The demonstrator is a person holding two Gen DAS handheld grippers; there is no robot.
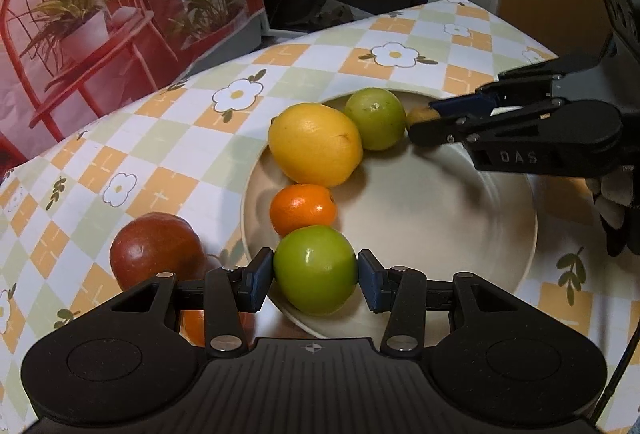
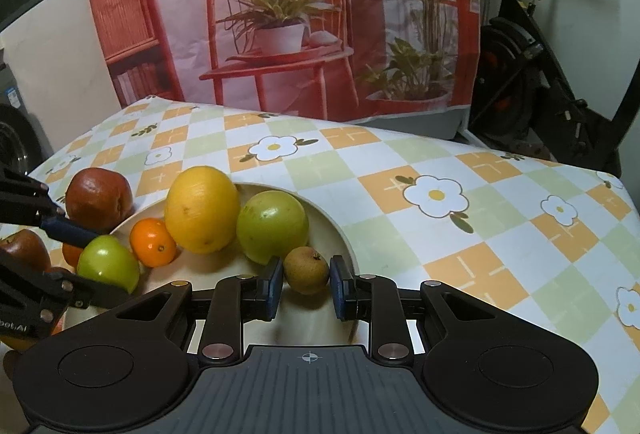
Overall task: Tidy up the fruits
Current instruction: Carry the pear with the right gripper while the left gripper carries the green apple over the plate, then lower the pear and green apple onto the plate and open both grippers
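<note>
A: What does the left wrist view show?

B: The left gripper (image 1: 316,270) clamps a small glossy green fruit (image 1: 315,269) between its blue pads, at the near rim of the round beige plate (image 1: 420,218). Behind it, along the plate's left rim, sit a small orange mandarin (image 1: 302,209), a large yellow lemon (image 1: 314,144) and a dull green round fruit (image 1: 375,117). A dark red apple (image 1: 157,249) lies on the checked floral tablecloth (image 1: 168,138), just off the plate's left edge.

A: And the right wrist view?

B: The right gripper (image 2: 306,280), jaws narrow, grips a small brownish-yellow round fruit (image 2: 306,270) over the plate's right rim, just beside the dull green fruit.
</note>
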